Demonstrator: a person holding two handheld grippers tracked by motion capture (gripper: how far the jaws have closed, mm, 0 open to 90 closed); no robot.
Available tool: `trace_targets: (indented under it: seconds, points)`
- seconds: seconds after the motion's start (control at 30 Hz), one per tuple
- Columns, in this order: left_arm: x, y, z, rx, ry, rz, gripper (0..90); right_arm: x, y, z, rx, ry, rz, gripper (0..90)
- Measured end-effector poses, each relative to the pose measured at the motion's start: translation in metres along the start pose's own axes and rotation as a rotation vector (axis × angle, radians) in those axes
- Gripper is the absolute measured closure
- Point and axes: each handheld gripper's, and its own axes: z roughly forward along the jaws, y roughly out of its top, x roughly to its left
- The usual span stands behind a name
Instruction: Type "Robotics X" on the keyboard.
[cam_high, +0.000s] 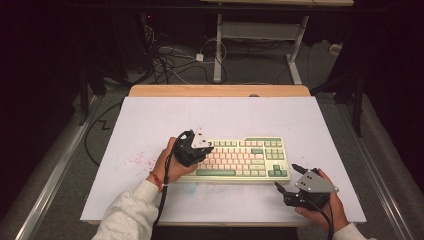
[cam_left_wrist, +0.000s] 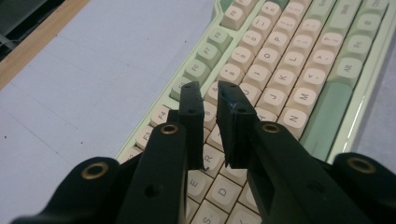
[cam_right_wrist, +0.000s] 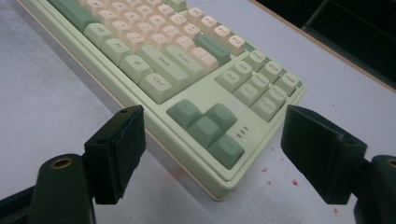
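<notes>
The pale green mechanical keyboard with cream and green keycaps (cam_high: 240, 159) lies on the white-topped desk (cam_high: 150, 125), right of centre, toward the near edge. The left tool (cam_high: 196, 150) hangs over the keyboard's left end. The left gripper view alone shows its jaws a narrow gap apart above the letter keys, gripping nothing. The right tool (cam_high: 289, 179) sits off the keyboard's near right corner; the right gripper view shows its jaws wide apart and empty, framing the arrow keys (cam_right_wrist: 205, 126). Bare desk lies far and left. Red specks (cam_high: 134, 159) mark the surface left of the keyboard.
</notes>
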Motion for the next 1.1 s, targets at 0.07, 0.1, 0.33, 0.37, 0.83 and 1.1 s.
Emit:
trace_targets:
  seconds: [0.07,0.1,0.33,0.37,0.83,1.1]
  points:
    - [0.000,-0.003,-0.003,-0.014,-0.012,0.002,73.0,0.000,0.000,0.000,0.001,0.000,-0.001,22.1]
    - [0.000,-0.004,-0.004,-0.022,-0.021,0.012,70.2,0.000,0.000,0.000,0.001,0.000,-0.002,22.1]
    - [0.000,-0.014,-0.009,-0.030,0.062,0.002,45.2,-0.001,0.001,-0.001,-0.008,0.004,0.002,22.1]
    - [-0.001,-0.016,-0.010,-0.032,0.078,0.003,40.7,-0.001,0.001,-0.001,-0.008,0.005,0.001,22.1]
    - [-0.010,-0.029,-0.029,-0.108,0.138,0.035,23.3,-0.003,0.002,-0.001,-0.011,0.015,0.019,21.6]
    - [-0.014,-0.043,-0.038,-0.107,0.164,0.048,22.2,-0.002,0.003,0.000,-0.010,0.019,0.015,21.5]
